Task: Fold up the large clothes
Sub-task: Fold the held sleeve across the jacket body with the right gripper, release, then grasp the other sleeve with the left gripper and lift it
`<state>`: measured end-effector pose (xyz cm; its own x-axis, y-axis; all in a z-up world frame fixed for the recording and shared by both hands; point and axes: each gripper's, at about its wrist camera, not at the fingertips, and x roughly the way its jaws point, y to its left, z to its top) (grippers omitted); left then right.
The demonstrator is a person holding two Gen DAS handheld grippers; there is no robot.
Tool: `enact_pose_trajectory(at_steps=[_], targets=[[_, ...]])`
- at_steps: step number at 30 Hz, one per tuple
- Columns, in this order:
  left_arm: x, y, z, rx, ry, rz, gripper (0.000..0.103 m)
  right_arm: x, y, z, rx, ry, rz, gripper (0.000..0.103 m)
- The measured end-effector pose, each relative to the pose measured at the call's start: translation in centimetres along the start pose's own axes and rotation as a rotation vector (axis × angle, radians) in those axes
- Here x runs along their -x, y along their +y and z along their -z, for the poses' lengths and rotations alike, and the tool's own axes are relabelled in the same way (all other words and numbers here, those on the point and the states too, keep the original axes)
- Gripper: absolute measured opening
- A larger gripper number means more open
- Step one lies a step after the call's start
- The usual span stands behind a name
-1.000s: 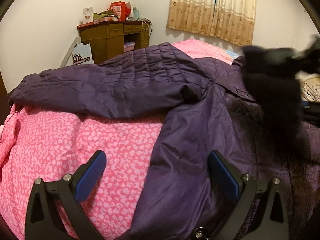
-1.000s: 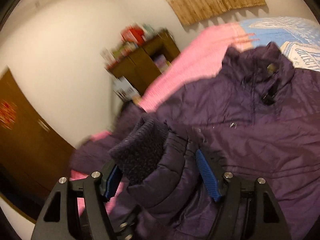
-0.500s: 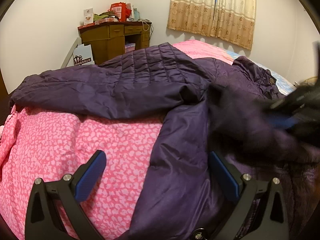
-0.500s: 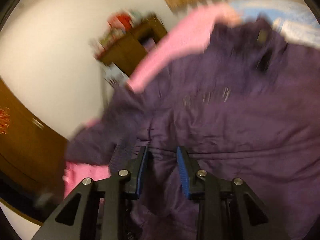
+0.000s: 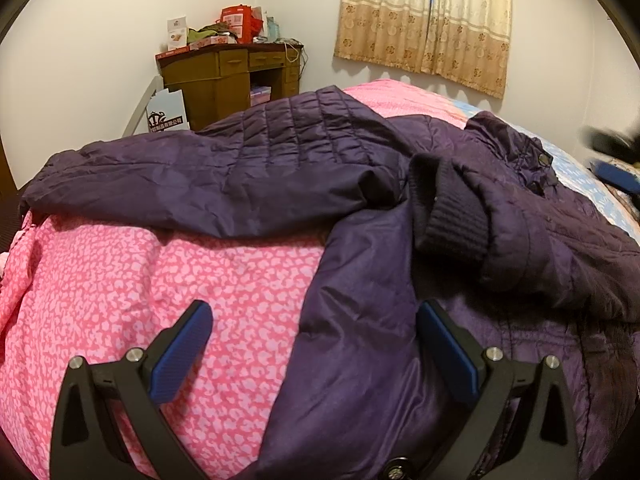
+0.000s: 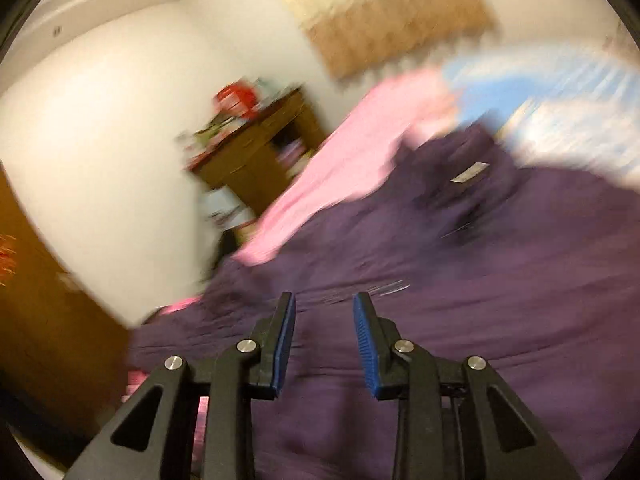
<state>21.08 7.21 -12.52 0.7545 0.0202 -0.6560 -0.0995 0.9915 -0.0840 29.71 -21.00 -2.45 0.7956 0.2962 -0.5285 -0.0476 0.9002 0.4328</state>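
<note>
My left tongs [image 5: 312, 344] are spread wide with nothing between the blue pads, hovering over the bed where the pink spotted quilt [image 5: 140, 292] meets the purple jacket [image 5: 360, 320]; the left pad is over the quilt, the right pad over the jacket's smooth lower panel. The jacket lies spread across the bed, filling my left view from 9 o'clock round to 4 o'clock. One sleeve [image 5: 192, 180] stretches out toward 9 o'clock across the top of the quilt. The other sleeve is folded in over the jacket's body, its dark ribbed cuff [image 5: 448, 216] lying at about 1 o'clock from my left tongs, resting on the purple fabric. The collar with its snap [image 5: 540, 160] sits farther off toward 2 o'clock. At the 3 o'clock edge of that view a dark blurred shape with a blue strip shows; I cannot tell for certain what it is. My right tongs [image 6: 324, 340] stand narrowly parted, the pads apart with nothing gripped, above the jacket's purple body [image 6: 480, 300]; that view is smeared by motion. A brown wooden table [image 5: 228, 76] piled with boxes stands against the wall at 11 o'clock, and beige curtains [image 5: 424, 20] hang at 1 o'clock.
</note>
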Motion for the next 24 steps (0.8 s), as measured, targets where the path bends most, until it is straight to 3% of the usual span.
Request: enact_pose_trajectory(at_steps=[4, 7, 8, 11, 16, 18, 20, 24], targets=[[0.0, 0.0, 0.0, -0.001, -0.001, 0.001, 0.103, 4.6, -6.5, -0.4, 0.037, -0.030, 0.357, 0.034], [0.0, 0.1, 0.1, -0.002, -0.001, 0.002, 0.103, 4.7, -11.6, 1.0, -0.046, 0.018, 0.481, 0.035], [0.0, 0.1, 0.0, -0.001, 0.001, 0.001, 0.103, 3.9, -13.4, 2.1, -0.079, 0.044, 0.467, 0.035], [0.0, 0.3, 0.0, 0.000, 0.007, 0.001, 0.103, 3.9, -15.2, 3.0, -0.120, -0.054, 0.340, 0.045], [0.3, 0.8, -0.1, 0.015, 0.055, 0.011, 0.103, 2.3, -14.1, 2.4, -0.041, -0.020, 0.342, 0.071], [1.2, 2.4, -0.5, 0.057, 0.094, 0.057, 0.103, 1.6, -13.3, 2.4, 0.003, -0.002, 0.366, 0.074], [2.7, 4.5, -1.0, 0.122, 0.065, 0.083, 0.103, 0.9, -12.9, 2.5, 0.030, 0.009, 0.386, 0.076], [5.9, 12.3, -4.9, 0.237, -0.083, -0.051, 0.103, 1.8, -12.7, 2.7, 0.033, 0.009, 0.382, 0.077]])
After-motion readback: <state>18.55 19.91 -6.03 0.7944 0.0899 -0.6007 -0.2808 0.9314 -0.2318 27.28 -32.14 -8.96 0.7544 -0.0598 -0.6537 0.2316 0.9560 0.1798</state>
